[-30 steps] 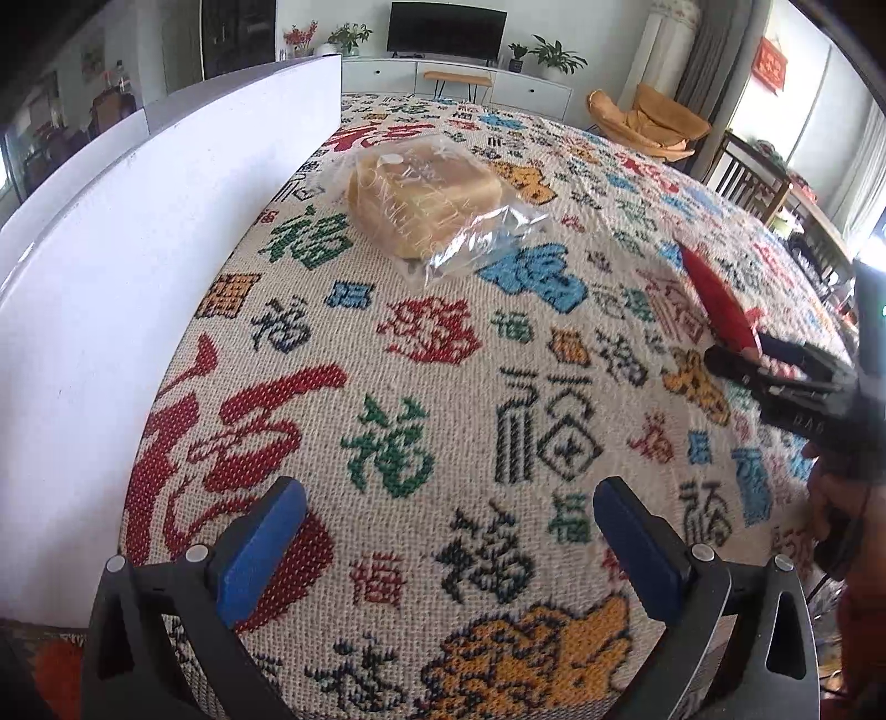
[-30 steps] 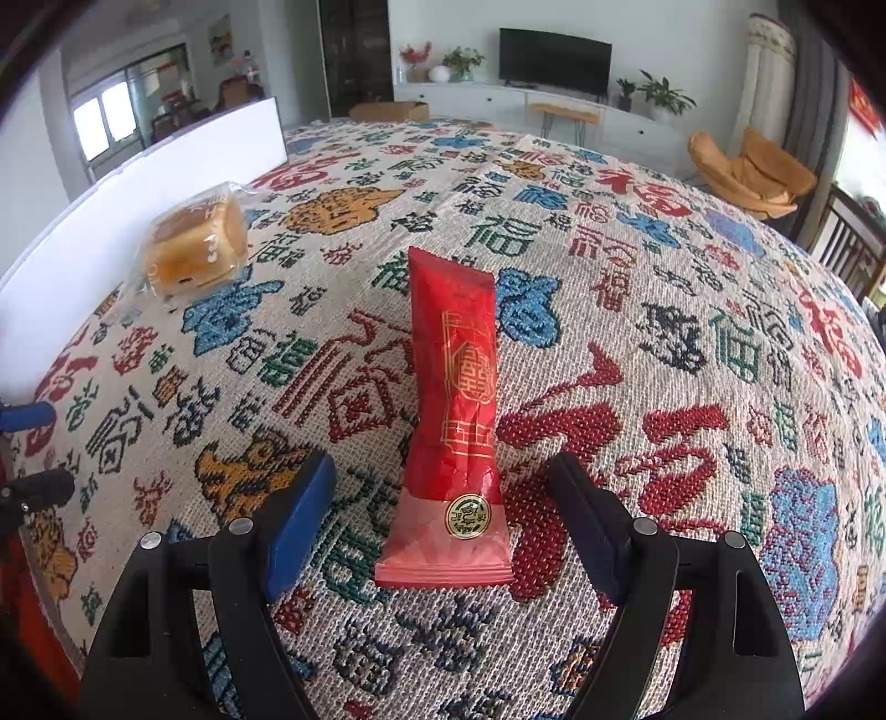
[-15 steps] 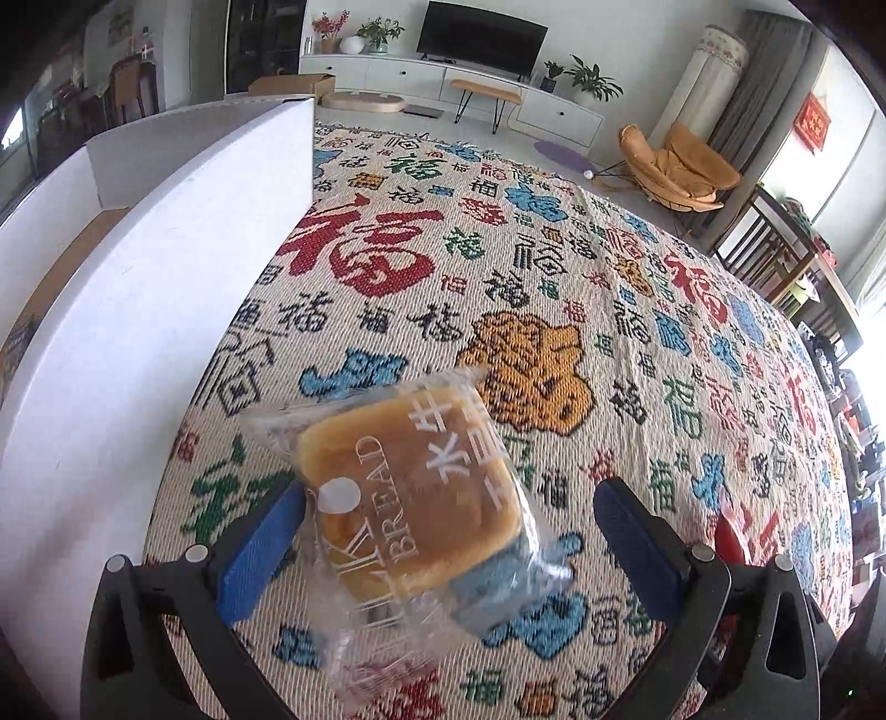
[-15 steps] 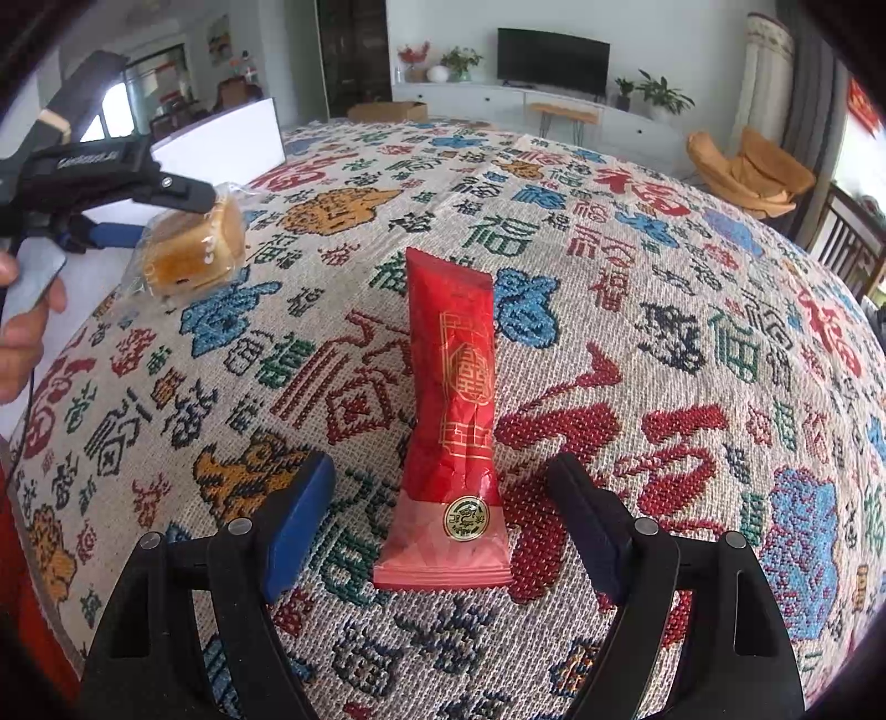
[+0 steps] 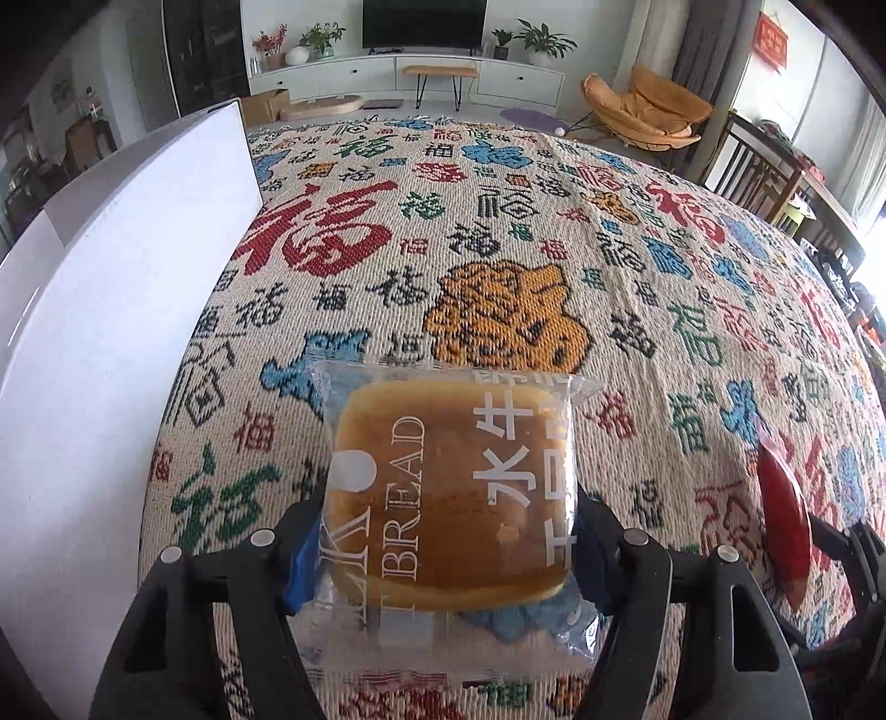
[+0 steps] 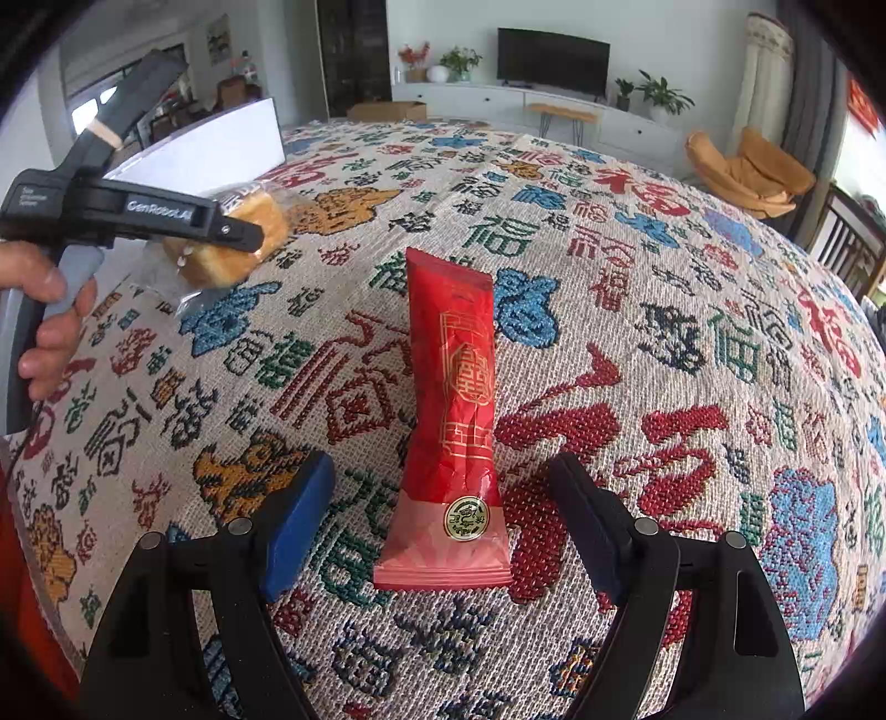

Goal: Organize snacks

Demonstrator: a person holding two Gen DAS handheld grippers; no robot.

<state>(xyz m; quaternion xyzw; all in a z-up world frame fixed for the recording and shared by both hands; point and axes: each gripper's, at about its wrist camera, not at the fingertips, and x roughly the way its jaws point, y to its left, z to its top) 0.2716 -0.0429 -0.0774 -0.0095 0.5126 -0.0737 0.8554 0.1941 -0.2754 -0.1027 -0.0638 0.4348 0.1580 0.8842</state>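
patterned tablecloth (image 5: pixel 498 232), bread packet (image 5: pixel 451 493) now between closing left hand-held gripper (image 5: pixel 443 559) jaws

Daylight flooding living room from right side, curtains (image 5: pixel 695 39) hanging there. White wall (image 6: pixel 653 22) running behind dark television (image 5: pixel 423 22). Long white cabinet (image 5: pixel 354 75) sitting beneath, potted plants (image 5: pixel 540 36) standing on top (vase with red sprigs (image 5: pixel 268 47) too). Small wooden bench (image 5: pixel 440 72) standing before cabinet. Orange lounge chair (image 5: pixel 645 113) resting at right, dark wooden chair (image 5: pixel 753 171) showing nearer. Cardboard box (image 6: pixel 387 111) lying on pale floor. Red hanging decoration (image 5: pixel 774 34) showing on right wall.
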